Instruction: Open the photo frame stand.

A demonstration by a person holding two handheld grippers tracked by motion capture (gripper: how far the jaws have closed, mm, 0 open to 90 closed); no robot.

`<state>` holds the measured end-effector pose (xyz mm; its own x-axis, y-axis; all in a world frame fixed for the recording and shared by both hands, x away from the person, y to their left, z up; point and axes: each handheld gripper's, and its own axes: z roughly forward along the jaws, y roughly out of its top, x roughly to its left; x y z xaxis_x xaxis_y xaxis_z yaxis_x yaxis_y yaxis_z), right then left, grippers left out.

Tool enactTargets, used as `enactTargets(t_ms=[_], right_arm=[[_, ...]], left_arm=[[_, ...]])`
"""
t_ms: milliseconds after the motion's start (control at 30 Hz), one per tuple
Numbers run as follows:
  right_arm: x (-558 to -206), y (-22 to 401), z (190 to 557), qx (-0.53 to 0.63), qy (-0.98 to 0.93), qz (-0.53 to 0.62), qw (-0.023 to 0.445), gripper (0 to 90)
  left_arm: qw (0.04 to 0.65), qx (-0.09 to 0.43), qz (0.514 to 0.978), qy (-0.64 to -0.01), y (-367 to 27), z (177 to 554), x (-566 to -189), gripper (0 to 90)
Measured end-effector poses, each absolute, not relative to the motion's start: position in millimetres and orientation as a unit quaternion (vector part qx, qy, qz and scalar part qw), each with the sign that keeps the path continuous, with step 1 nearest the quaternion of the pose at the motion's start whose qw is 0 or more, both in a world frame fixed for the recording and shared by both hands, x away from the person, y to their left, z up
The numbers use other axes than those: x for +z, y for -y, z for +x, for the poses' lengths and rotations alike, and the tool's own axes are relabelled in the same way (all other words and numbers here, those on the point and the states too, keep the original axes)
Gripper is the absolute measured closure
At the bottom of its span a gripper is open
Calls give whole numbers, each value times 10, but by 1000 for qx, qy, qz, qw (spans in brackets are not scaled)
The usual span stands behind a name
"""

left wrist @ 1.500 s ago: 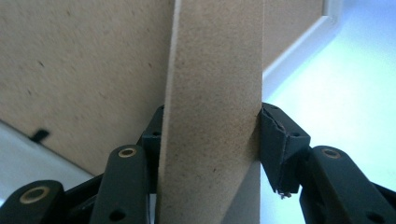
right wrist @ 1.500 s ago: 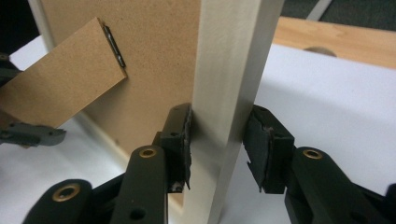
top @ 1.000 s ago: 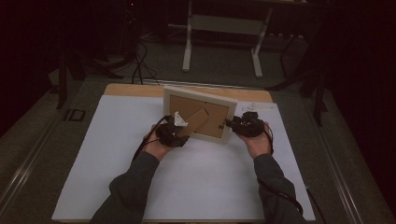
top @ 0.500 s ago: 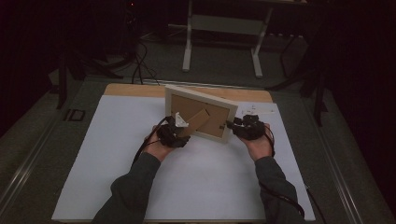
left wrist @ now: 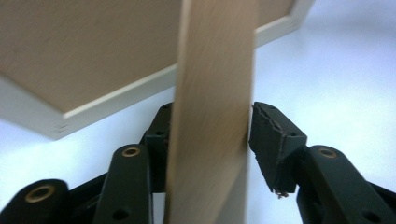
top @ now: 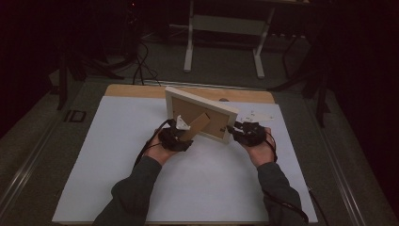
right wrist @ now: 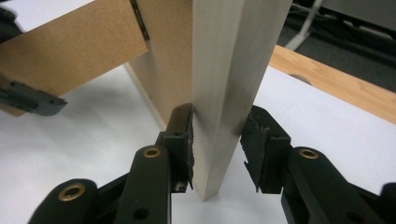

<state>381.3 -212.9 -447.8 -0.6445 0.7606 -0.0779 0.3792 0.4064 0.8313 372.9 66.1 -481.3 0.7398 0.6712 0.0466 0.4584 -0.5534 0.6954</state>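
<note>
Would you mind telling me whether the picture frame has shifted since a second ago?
Yes. The picture frame has swung: its right end came nearer the person, away from the wooden table edge.

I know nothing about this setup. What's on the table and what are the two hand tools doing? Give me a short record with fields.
Object: picture frame, back facing the person, standing tilted
Surface: white table
Stand: brown easel leg swung out from the frame's back
Left gripper: jaws around the easel leg, having just opened a little
Right gripper: jaws on the frame's pale side edge
Hands: one on each gripper, sleeves dark
</note>
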Motion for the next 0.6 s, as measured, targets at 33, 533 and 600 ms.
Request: enactTargets(t_ms=[33, 533, 600], right_arm=[[-4475, 2109, 3792, 411, -810, 347, 234, 641], [-4471, 2006, 3640, 400, -820, 327, 246, 630], [-4474, 2005, 3631, 400, -820, 325, 248, 629]], left_arm=[[345, 155, 868, -322, -652, 3711, -4801, 527], [360, 146, 868, -309, -701, 3581, -4737, 619], [364, 145, 866, -309, -707, 3572, -4732, 629]])
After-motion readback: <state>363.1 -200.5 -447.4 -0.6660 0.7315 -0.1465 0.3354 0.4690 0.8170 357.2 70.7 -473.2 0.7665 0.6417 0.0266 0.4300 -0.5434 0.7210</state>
